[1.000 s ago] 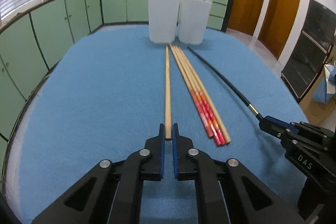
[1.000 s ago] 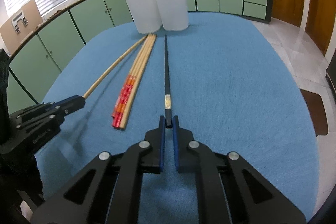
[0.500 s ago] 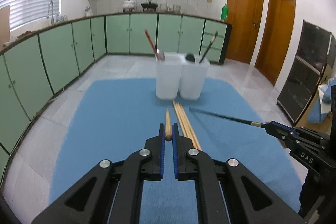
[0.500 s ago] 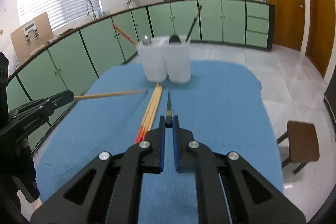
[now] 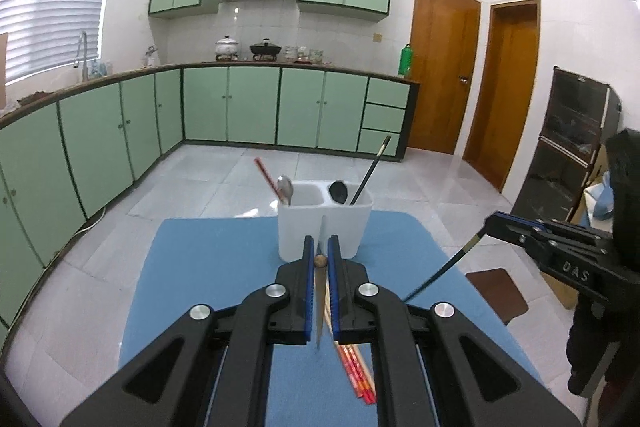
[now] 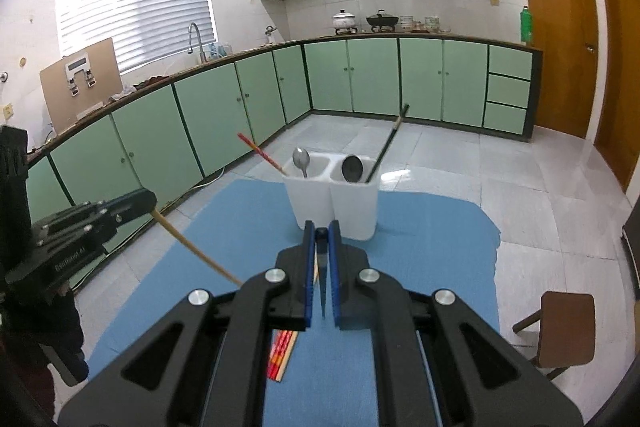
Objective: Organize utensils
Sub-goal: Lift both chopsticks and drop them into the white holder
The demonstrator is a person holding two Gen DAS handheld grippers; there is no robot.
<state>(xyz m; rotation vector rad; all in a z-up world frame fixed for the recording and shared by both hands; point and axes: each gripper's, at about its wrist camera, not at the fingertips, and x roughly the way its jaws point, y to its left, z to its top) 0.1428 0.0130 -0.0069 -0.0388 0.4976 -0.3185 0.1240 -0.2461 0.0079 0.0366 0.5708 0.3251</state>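
My left gripper (image 5: 320, 254) is shut on a plain wooden chopstick (image 5: 319, 261), lifted off the blue mat and hanging down; it also shows in the right wrist view (image 6: 196, 250). My right gripper (image 6: 321, 231) is shut on a black chopstick (image 6: 321, 235), also lifted; the left wrist view shows it (image 5: 442, 273) slanting down from the right gripper (image 5: 490, 223). A white two-compartment holder (image 5: 324, 223) stands at the mat's far end with a red chopstick (image 5: 266, 174), a silver spoon (image 5: 285, 187), a black spoon (image 5: 338, 191) and a black chopstick (image 5: 370, 169).
Red-tipped wooden chopsticks (image 5: 354, 371) lie on the blue mat (image 5: 208, 267) below the grippers, also in the right wrist view (image 6: 282, 355). A brown stool (image 6: 560, 327) stands right of the table. Green cabinets (image 5: 240, 107) line the far walls.
Both grippers have risen high above the mat, each carrying its chopstick. The chopsticks now hang tip-down. The views have tilted up toward the kitchen.
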